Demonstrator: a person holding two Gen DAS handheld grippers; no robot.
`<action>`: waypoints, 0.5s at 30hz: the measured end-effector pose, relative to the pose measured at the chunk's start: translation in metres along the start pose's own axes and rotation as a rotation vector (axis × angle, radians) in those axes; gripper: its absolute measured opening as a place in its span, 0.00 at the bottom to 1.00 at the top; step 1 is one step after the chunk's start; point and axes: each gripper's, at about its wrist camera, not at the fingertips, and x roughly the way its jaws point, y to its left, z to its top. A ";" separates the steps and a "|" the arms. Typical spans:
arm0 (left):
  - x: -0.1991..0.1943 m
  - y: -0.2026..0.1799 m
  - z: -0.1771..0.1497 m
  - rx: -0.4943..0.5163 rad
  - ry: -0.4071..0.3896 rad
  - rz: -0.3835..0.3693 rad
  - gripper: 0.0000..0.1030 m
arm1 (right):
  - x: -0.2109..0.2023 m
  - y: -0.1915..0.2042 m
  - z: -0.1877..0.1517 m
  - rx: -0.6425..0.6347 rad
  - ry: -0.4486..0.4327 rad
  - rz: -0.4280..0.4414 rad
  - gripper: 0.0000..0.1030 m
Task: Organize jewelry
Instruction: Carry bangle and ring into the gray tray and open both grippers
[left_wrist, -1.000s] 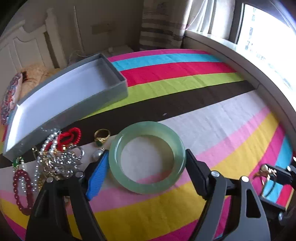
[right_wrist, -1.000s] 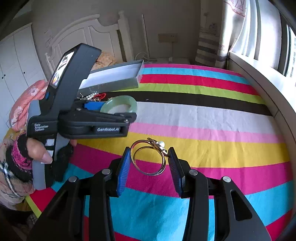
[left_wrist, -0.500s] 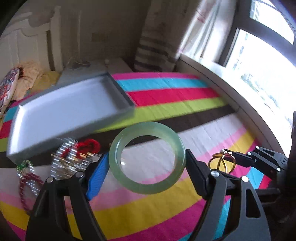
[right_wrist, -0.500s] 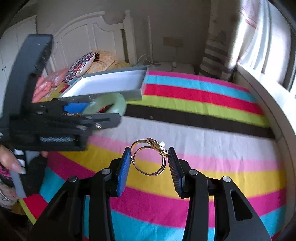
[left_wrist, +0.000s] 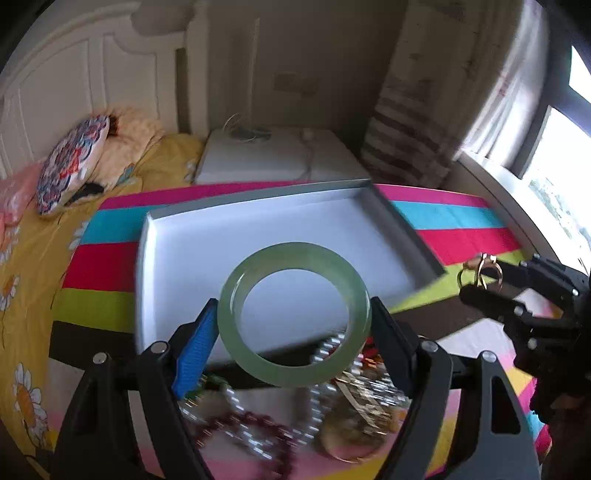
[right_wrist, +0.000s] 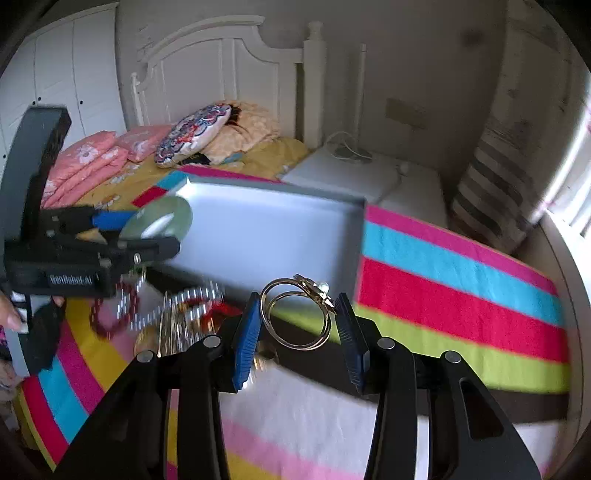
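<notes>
This is a bedroom in a home. A bed (right_wrist: 461, 295) spread with a bright striped cover takes up most of the room, with a white carved headboard (right_wrist: 221, 74) behind it, pink folded quilts (right_wrist: 92, 158) and a patterned pillow (right_wrist: 192, 133) at its head. White wardrobe doors (right_wrist: 66, 74) stand along one wall, and a striped curtain (left_wrist: 413, 122) hangs beside a bright window (left_wrist: 561, 166)

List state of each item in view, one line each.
left gripper: shut on jade bangle
jade bangle: held, lifted
right gripper: shut on gold bangle
gold bangle: held, lifted
grey box: open, empty
jewelry pile: loose on the striped cloth
</notes>
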 end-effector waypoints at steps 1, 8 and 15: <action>0.005 0.007 0.003 -0.015 0.008 0.002 0.76 | 0.008 0.003 0.007 -0.002 0.004 0.004 0.40; 0.042 0.042 0.014 -0.055 0.063 0.059 0.76 | 0.066 0.010 0.037 -0.001 0.051 0.030 0.40; 0.070 0.056 0.025 -0.046 0.098 0.099 0.76 | 0.107 -0.005 0.045 0.047 0.109 0.024 0.40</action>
